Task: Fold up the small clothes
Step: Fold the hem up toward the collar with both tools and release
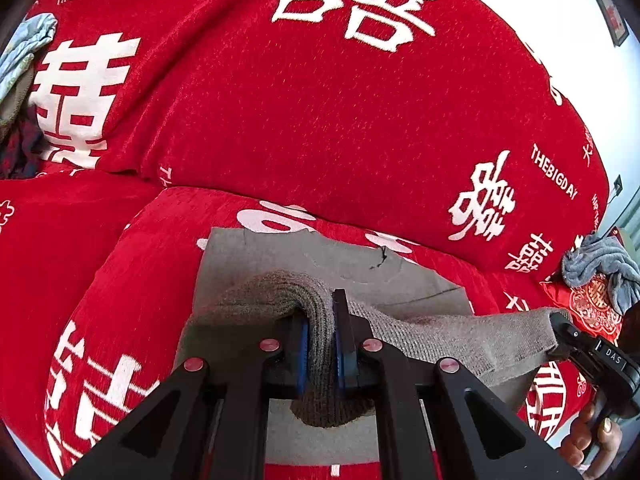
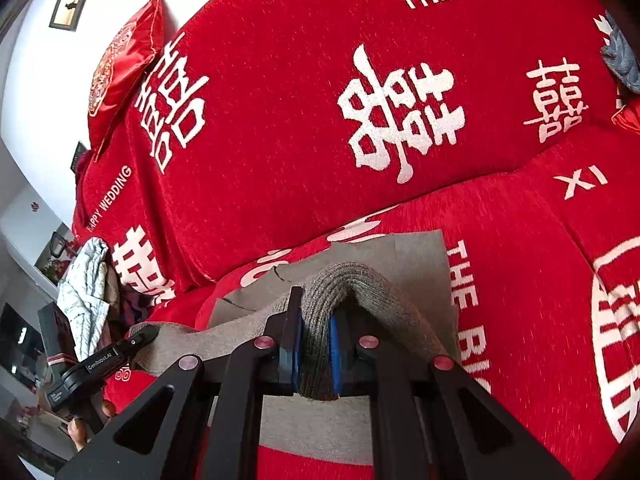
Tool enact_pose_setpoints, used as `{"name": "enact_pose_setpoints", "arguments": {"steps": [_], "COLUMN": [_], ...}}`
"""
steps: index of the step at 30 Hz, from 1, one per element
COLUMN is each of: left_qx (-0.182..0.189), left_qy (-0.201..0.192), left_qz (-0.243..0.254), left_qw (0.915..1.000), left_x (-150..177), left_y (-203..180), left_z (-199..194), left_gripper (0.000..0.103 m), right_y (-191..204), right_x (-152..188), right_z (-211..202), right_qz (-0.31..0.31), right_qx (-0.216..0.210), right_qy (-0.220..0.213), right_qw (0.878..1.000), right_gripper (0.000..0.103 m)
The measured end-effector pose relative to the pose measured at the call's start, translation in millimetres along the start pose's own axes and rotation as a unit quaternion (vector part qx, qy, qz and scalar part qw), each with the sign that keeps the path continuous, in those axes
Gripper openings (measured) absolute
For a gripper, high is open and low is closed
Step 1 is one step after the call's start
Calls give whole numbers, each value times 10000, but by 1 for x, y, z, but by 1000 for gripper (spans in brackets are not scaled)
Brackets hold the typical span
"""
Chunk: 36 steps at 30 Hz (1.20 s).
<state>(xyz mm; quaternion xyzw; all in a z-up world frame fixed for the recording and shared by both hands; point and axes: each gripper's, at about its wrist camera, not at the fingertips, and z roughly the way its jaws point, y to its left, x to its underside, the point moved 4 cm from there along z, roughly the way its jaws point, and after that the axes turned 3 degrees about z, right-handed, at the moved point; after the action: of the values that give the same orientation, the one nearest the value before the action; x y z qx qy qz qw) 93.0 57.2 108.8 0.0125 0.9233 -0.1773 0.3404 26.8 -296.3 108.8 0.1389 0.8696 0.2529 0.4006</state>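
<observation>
Grey garment pinched between both grippers — left, right

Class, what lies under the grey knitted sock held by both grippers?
A flat grey mat lies under the sock, resting on the red sofa cover. The sock and both sets of jaws hide the mat's middle.

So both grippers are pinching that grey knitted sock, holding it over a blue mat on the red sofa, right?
Not quite: the mat is grey, not blue, as the left wrist view shows. Both the left gripper and the right gripper do pinch the grey knitted sock over the red sofa.
</observation>
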Motion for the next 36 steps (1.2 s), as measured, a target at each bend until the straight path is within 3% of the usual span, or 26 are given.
{"name": "enact_pose_setpoints", "arguments": {"steps": [20, 27, 31, 34, 35, 36], "left_qx": [-252, -400, -233, 16, 96, 170], "left_qy": [651, 1108, 1538, 1585, 1585, 1574], "left_qz": [-147, -286, -700, -868, -888, -916], "left_qw": [9975, 9926, 9853, 9835, 9833, 9831], "left_x": [-27, -24, -19, -21, -21, -23], "left_y": [18, 34, 48, 53, 53, 52], "left_z": [105, 154, 174, 176, 175, 174], "left_gripper": [12, 12, 12, 32, 55, 86], "right_y": [-41, -66, -76, -81, -82, -82], "right_x": [-27, -22, -16, -16, -17, -19], "right_z": [109, 154, 165, 169, 169, 169], "right_qz": [297, 544, 649, 834, 891, 941], "right_qx": [561, 875, 919, 758, 698, 632], "right_qy": [662, 930, 1046, 1117, 1145, 1156], "right_qw": [9958, 9903, 9881, 9873, 9870, 9868], "right_gripper": [12, 12, 13, 20, 21, 24]}}
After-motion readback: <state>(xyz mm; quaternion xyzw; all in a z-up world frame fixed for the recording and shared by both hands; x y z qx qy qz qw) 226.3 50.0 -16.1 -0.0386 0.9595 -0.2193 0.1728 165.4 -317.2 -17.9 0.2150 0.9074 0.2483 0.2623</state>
